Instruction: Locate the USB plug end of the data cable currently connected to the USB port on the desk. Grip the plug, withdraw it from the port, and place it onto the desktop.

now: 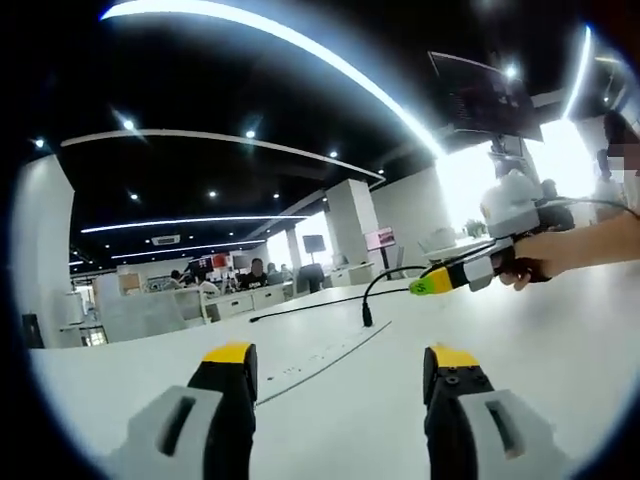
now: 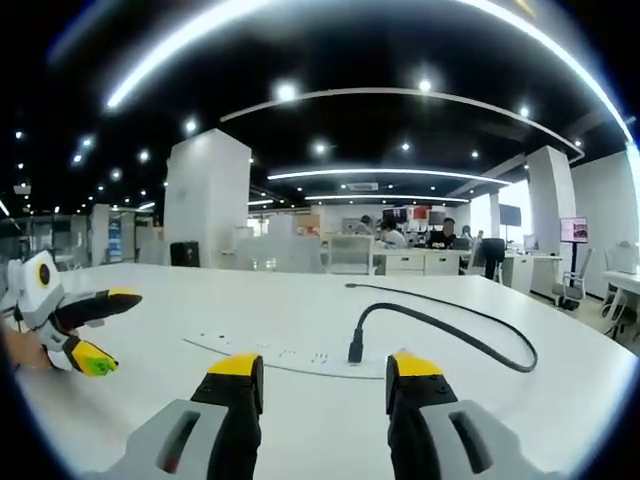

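Left gripper (image 1: 340,375): jaws spread wide, nothing held, hovering over the white desk (image 1: 560,340).
Right gripper (image 2: 325,385): jaws also parted wide, nothing between them. It is also seen in the left gripper view at the right edge, held by a hand (image 1: 540,262), up off the desk.

Black cable (image 2: 450,330) is seen lying on the desk in a loop. Its plug (image 2: 355,350) stands upright in the port strip (image 2: 290,357), a long panel set flush in the desktop. Plug still seated; not gripped. In the right gripper view the plug sits just ahead of the jaws, between them and slightly right of centre. In the left gripper view the plug (image 1: 367,316) is further off, ahead and between the jaws, at the far end of the strip (image 1: 320,355).

Open office behind: pillars, desks, seated people, monitors.
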